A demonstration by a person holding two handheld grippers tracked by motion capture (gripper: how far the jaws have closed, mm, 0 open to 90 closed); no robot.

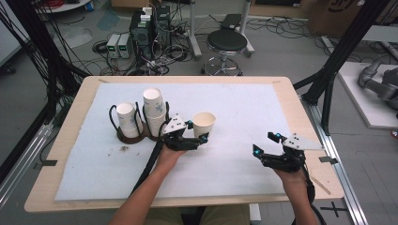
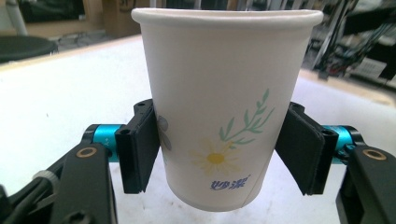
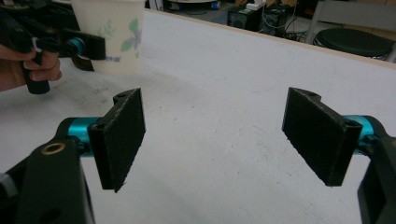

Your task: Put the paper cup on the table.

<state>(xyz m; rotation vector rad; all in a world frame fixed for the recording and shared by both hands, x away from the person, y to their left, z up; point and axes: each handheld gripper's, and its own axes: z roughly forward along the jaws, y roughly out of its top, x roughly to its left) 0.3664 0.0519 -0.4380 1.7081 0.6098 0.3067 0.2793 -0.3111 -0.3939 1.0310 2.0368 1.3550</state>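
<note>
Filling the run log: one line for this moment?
left gripper: shut on paper cup | right gripper: open, nothing between fingers | cup upright | two cup stacks in holder

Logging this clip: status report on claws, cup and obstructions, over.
Left claw shut on paper cup, cup upright. Right claw open, nothing between its pads. Stacked cups in holder close beside left claw.

White paper cup (image 2: pixel 219 112) with daisy print, upright, open top, near the table's middle

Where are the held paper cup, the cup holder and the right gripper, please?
paper cup (image 2: pixel 219 116), left gripper view, printed side wall.
cup holder (image 1: pixel 129 137), high view, brown base.
right gripper (image 3: pixel 214 140), right gripper view, between its fingertips.
</note>
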